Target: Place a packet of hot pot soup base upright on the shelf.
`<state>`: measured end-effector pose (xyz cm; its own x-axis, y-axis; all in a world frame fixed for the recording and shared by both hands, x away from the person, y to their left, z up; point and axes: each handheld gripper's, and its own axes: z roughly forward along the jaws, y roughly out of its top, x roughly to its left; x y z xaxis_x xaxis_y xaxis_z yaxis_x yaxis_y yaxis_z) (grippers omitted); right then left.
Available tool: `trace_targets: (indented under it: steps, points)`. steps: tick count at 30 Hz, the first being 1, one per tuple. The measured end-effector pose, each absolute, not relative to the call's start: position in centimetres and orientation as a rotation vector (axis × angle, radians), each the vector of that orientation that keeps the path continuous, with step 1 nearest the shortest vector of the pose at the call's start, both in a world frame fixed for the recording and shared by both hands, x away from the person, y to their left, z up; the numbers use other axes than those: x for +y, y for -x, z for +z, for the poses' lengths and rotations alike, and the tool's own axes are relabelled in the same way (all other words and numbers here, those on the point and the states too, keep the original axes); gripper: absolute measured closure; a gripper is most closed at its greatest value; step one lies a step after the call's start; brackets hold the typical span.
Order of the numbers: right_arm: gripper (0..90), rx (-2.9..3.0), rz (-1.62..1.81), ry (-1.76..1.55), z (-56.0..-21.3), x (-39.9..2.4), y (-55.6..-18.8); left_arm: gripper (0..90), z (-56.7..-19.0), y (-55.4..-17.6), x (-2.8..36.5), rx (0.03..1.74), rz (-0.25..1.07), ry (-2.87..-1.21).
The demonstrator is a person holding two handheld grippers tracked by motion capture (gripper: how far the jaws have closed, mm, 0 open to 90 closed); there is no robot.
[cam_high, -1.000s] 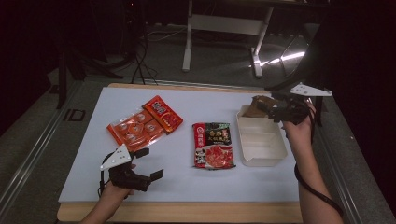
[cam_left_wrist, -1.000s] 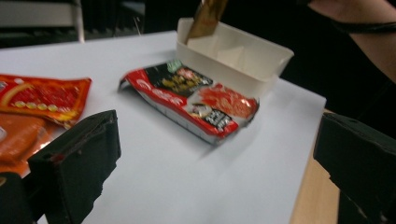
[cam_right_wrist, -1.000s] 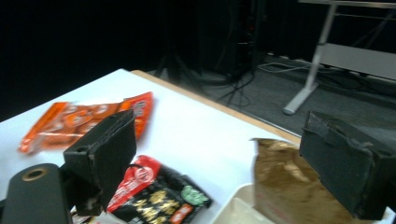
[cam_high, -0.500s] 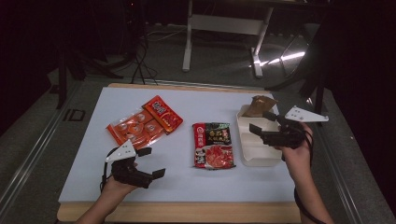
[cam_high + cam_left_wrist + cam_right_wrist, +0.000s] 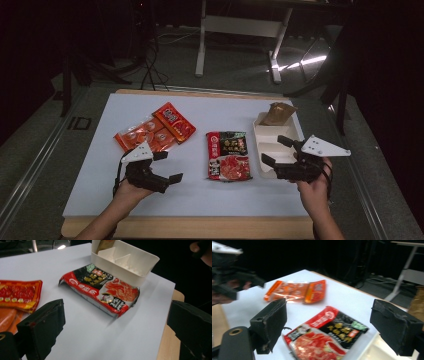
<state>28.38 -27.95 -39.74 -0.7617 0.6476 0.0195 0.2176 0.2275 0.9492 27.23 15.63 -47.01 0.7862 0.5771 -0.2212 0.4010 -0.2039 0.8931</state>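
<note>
A dim lab or studio — black surroundings, cables [image 5: 150,60] trailing over the grey floor [image 5: 235,70], a metal stand [image 5: 240,30], one lit white table [image 5: 200,200] for recording.

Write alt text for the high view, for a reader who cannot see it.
A person holds two open grippers over a white table: the right gripper above a white divided tray, the left gripper near the front edge. A red and black food packet lies between them, orange and red packets lie at the left, and a brown pouch sits in the tray's far end.
</note>
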Motion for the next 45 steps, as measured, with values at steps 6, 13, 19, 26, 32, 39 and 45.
trace_targets:
  steps: [6,13,19,26,32,39,45]
  points:
    - [13.6,2.119,1.573,-0.774,-39.9,-27.7,-26.8,5.7,-46.6,-28.0,14.6,0.737,0.196,-1.849]
    - [11.2,2.122,1.576,-0.781,-40.4,-27.4,-26.1,5.8,-45.7,-29.7,13.7,0.748,0.181,-1.838]
    - [10.6,2.121,1.564,-0.807,-40.9,-27.2,-25.7,7.5,-44.9,-31.5,12.6,0.735,0.202,-1.841]
    - [10.6,2.138,1.571,-0.788,-41.0,-27.0,-25.1,14.7,-44.9,-33.8,10.8,0.749,0.226,-1.867]
    - [12.3,2.136,1.545,-0.791,-41.1,-27.2,-24.8,19.8,-45.8,-35.7,9.3,0.774,0.22,-1.891]
    - [14.6,2.138,1.524,-0.787,-41.2,-27.1,-24.7,24.2,-47.1,-38.3,7.9,0.849,0.2,-1.915]
    - [16.1,2.153,1.516,-0.77,-41.4,-26.8,-24.6,24.4,-48.2,-40.4,6.9,0.916,0.213,-1.939]
